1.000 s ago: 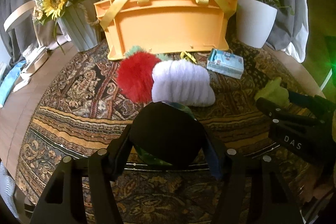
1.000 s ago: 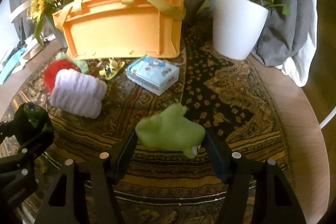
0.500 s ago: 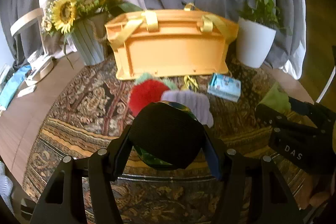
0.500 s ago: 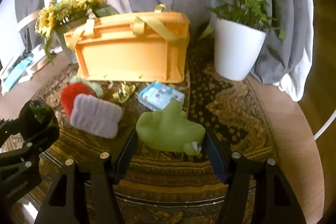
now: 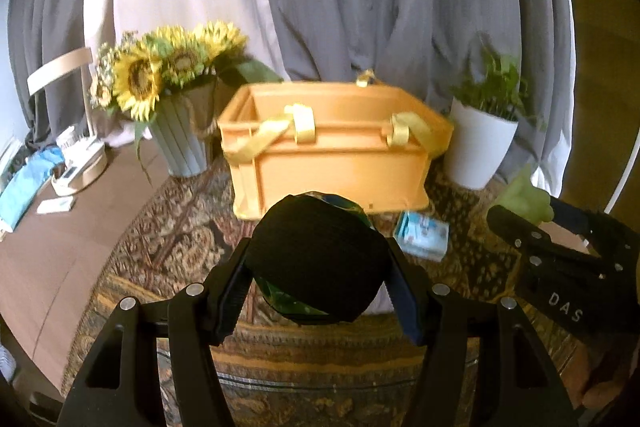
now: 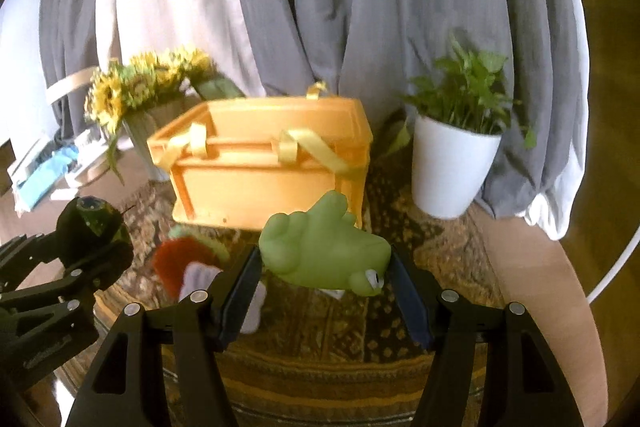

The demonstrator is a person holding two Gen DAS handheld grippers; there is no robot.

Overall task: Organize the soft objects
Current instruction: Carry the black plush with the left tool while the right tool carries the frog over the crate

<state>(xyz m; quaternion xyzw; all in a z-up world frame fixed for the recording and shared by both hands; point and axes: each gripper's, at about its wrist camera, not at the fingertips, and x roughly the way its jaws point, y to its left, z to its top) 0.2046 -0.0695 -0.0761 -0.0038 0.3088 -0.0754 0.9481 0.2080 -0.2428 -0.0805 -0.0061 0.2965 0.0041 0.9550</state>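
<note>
My left gripper is shut on a round black soft ball with green patches, held in the air above the rug. My right gripper is shut on a green soft frog toy, also raised. The orange crate with yellow straps stands open-topped behind both, and it also shows in the right wrist view. A red fluffy toy and a white ribbed soft toy lie on the rug, partly hidden by my right gripper.
A sunflower vase stands left of the crate, a white plant pot right of it. A small blue-white packet lies on the patterned rug. Grey curtains hang behind. Clutter sits at the far left of the table.
Both grippers have risen with their toys and tilted up. The crate's open top now shows, and the red and white toys have dropped below the left view.
</note>
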